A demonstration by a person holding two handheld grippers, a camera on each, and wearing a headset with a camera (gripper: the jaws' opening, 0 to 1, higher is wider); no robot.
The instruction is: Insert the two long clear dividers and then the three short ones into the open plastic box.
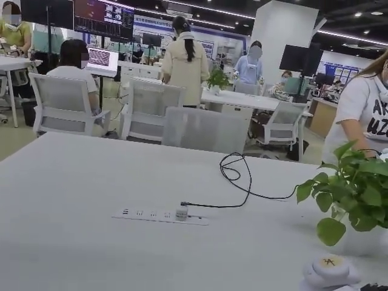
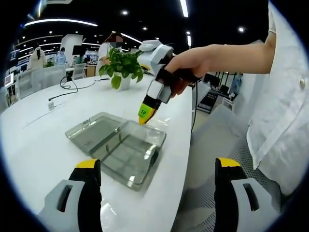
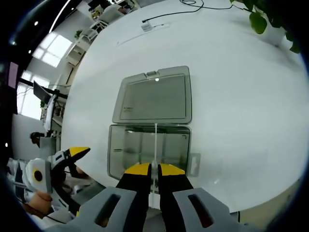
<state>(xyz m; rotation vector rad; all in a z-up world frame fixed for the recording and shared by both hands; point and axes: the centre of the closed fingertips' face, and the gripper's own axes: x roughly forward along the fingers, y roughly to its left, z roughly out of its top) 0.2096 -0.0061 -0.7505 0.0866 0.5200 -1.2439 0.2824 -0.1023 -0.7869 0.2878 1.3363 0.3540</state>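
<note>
The clear plastic box [image 3: 147, 150] lies open on the white table [image 3: 231, 96], its lid [image 3: 152, 94] folded flat beyond it. Faint upright lines cross its inside. My right gripper [image 3: 154, 169] is shut on a thin clear divider [image 3: 155, 140], seen edge-on and hanging over the box's middle. In the left gripper view a hand holds the right gripper [image 2: 144, 116] tip-down just above the far side of the box [image 2: 118, 145]. My left gripper [image 2: 158, 163] is wide open and holds nothing, short of the box near the table edge. Its yellow tip [image 3: 72, 155] sits at the lower left.
A potted plant [image 1: 354, 194] stands at the table's right, with the white back end of a gripper [image 1: 330, 270] beside it. A power strip [image 1: 160, 215] and a black cable [image 1: 242, 182] lie mid-table. Chairs and people are beyond the far edge.
</note>
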